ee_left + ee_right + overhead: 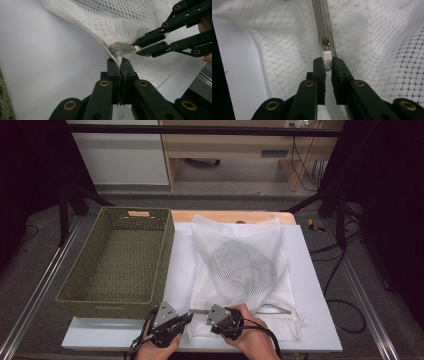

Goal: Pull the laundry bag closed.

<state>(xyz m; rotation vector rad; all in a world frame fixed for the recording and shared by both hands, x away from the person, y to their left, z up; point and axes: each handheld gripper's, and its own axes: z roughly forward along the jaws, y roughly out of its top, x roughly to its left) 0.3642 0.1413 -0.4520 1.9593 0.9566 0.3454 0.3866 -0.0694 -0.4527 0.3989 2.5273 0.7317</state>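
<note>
A white mesh laundry bag [235, 232] lies on a white board [312, 290] with a grey bundle [243, 262] inside it. At the bag's near left corner, my left gripper [188, 316] [120, 62] is shut on the fabric right below the grey zipper end [119, 48]. My right gripper [196, 311] [327, 62] comes in from the right and is shut on the white zipper pull [327, 57]. In the left gripper view the right gripper [136, 48] pinches that pull just beside the zipper end. The closed grey zipper tape [322, 17] runs away from the right jaws.
An olive woven basket [107, 302] stands at the left of the board, close beside the left hand. The wooden table edge [225, 215] shows beyond the bag. Black frame posts and cables stand on both sides of the table.
</note>
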